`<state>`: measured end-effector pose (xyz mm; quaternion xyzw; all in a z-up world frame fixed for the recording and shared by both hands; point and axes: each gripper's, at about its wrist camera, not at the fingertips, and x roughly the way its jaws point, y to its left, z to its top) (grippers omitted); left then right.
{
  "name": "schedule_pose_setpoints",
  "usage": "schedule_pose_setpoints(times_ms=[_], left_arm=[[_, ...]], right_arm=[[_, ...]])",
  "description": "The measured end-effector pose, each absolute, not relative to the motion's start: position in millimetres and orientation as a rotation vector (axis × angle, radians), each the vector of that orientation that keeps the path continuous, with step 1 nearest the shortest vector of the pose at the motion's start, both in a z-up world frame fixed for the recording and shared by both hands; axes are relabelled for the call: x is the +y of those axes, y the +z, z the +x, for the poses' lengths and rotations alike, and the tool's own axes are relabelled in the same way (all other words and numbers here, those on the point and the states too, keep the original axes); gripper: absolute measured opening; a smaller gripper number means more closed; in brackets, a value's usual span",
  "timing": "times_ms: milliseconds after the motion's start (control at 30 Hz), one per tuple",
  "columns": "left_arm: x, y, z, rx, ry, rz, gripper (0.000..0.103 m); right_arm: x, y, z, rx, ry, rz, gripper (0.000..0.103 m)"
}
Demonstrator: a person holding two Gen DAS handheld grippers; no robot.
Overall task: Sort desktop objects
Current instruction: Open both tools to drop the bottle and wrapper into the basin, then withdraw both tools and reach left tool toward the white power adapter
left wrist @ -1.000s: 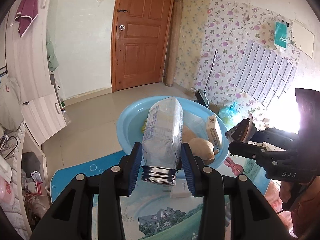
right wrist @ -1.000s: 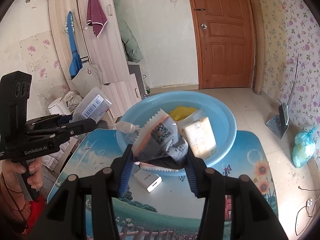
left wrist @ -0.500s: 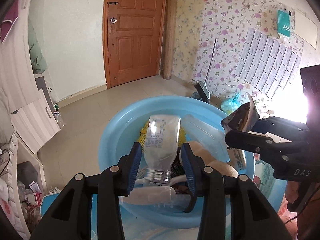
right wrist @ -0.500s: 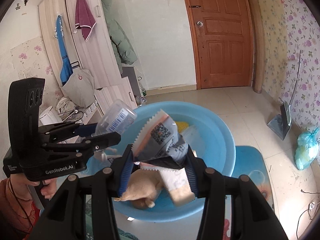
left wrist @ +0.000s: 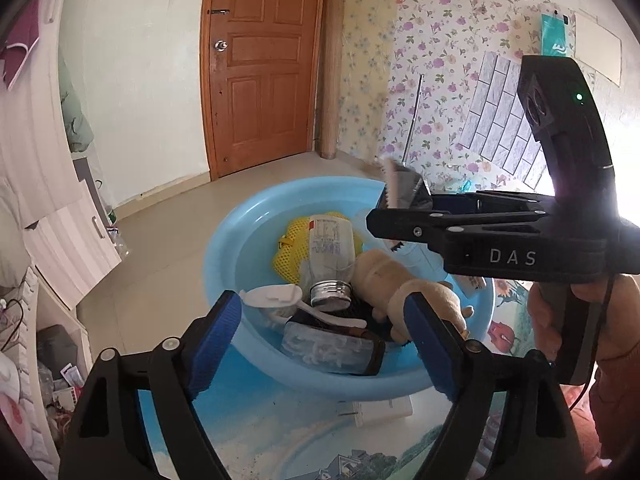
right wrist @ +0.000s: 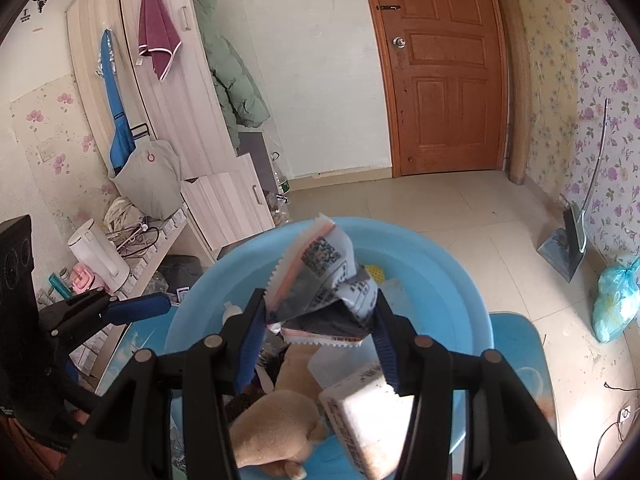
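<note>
Print on bottle (left wrist: 330, 249) label too small to read. Dark container (left wrist: 334, 346) under spoon (left wrist: 280, 300), between the left gripper's (left wrist: 322, 344) fingers, contents unclear. White box (left wrist: 380, 408) below left gripper half hidden by basin (left wrist: 224, 248). Right gripper (right wrist: 320, 344) hides wrapper's (right wrist: 320, 276) lower end; carton (right wrist: 366, 412) blurred, right finger covers it.

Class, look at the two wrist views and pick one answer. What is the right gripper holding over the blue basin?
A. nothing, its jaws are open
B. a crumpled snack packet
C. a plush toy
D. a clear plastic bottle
B. In the right wrist view the right gripper is shut on the crumpled snack packet above the blue basin; the clear plastic bottle lies in the basin.
</note>
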<state>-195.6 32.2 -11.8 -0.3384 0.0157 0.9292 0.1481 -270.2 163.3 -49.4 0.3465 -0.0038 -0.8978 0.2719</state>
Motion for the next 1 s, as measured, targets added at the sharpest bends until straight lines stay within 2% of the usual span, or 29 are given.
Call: schedule_pose_setpoints(times_ms=[100,167,267,700,1000], left_arm=[[26,-8,-185,0.043,2.695,-0.958,0.096],[22,-7,-177,0.007,2.681,-0.948,0.097],[18,-8,-166,0.001,2.684,-0.944,0.098],[14,-25,-117,-0.02,2.666,-0.978,0.098],[3,-49,-101,-0.044,2.652,-1.066,0.098]], right_arm=[[155,-53,-265,0.022,-2.417,0.964,0.059],[153,-51,-257,0.04,-2.429,0.955,0.061],[159,-45,-246,0.017,-2.456,0.931,0.071],[160,-35,-177,0.011,-2.54,0.865,0.072],[155,-51,-136,-0.007,-2.513,0.894,0.072]])
